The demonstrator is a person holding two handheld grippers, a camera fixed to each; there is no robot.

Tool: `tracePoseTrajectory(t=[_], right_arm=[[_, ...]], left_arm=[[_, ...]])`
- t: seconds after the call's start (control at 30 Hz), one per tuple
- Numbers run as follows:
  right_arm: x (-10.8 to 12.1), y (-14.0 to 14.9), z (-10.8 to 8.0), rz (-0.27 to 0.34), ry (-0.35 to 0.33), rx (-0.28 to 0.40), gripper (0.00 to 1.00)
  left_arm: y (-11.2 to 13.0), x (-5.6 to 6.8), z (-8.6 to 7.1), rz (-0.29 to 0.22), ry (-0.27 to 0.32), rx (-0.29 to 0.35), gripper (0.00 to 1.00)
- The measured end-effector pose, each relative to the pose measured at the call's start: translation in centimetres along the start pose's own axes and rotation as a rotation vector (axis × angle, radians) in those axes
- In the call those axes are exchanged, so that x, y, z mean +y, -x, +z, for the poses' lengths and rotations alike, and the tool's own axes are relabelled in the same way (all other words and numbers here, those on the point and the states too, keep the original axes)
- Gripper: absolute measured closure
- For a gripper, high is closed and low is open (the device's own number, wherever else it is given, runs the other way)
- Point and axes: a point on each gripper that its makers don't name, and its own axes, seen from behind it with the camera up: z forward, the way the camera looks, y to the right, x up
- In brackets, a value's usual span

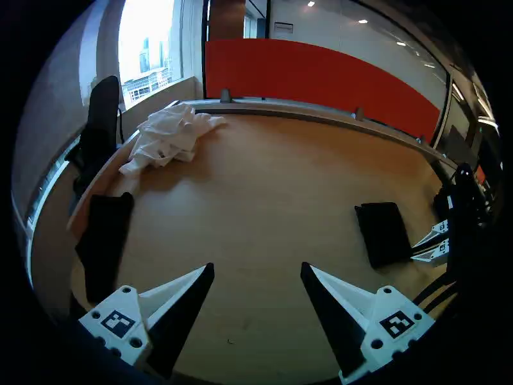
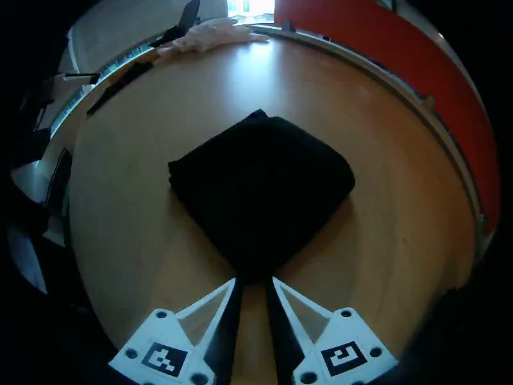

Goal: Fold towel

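The left gripper (image 1: pixel 256 266) hovered over the wooden worktop (image 1: pixel 269 192) with its fingers spread wide and nothing between them, a broad stretch of bare wood lying open ahead. In the right gripper view, the right gripper (image 2: pixel 255 285) had its fingers drawn narrow at the nearest corner of the folded black towel (image 2: pixel 263 192); the corner sat right at the fingertips, but whether they pressed on it could not be told. The towel lay flat as a thick, squared bundle, turned so that one corner pointed at the gripper, with clear wood on all its other sides and nothing beside it. Seen from the left gripper view, the same towel rested on the right side of the worktop, well apart from the left gripper. A dark cloth (image 1: pixel 102 244) hung over the worktop's left edge, just clear of the open middle. Farther back, a crumpled white cloth (image 1: pixel 168 138) sat heaped in the far left corner, close to the rear edge and well apart from the towel. A raised rail ran along the worktop's far edge, and a red partition (image 1: pixel 320 80) stood upright directly behind it, closing off that side. A dark office chair (image 1: pixel 102 128) stood off the left edge by a bright window (image 1: pixel 147 51).
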Motion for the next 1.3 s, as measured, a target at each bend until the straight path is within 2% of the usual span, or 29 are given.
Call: tracePoseTrajectory(t=[0.13,0.33,0.67,0.87,1.3], right_arm=[[0.0,0.0,0.0,0.002,0.000,0.001,0.76],[0.1,-0.1,-0.1,0.002,0.003,0.004,0.95],[0.5,-0.9,-1.0,-0.007,0.023,0.037,0.95],[1.0,-3.5,-2.9,-0.016,0.050,0.091,0.95],[2.4,-13.3,-8.8,-0.077,0.110,0.256,0.95]], left_arm=[[0.0,0.0,0.0,-0.001,0.000,0.000,0.00],[0.0,0.1,0.0,-0.001,0.000,0.000,0.00],[0.2,0.1,0.0,-0.002,0.003,-0.001,0.00],[0.0,0.3,0.2,-0.010,0.011,0.007,0.00],[-1.1,1.5,0.2,0.009,0.041,0.030,0.00]])
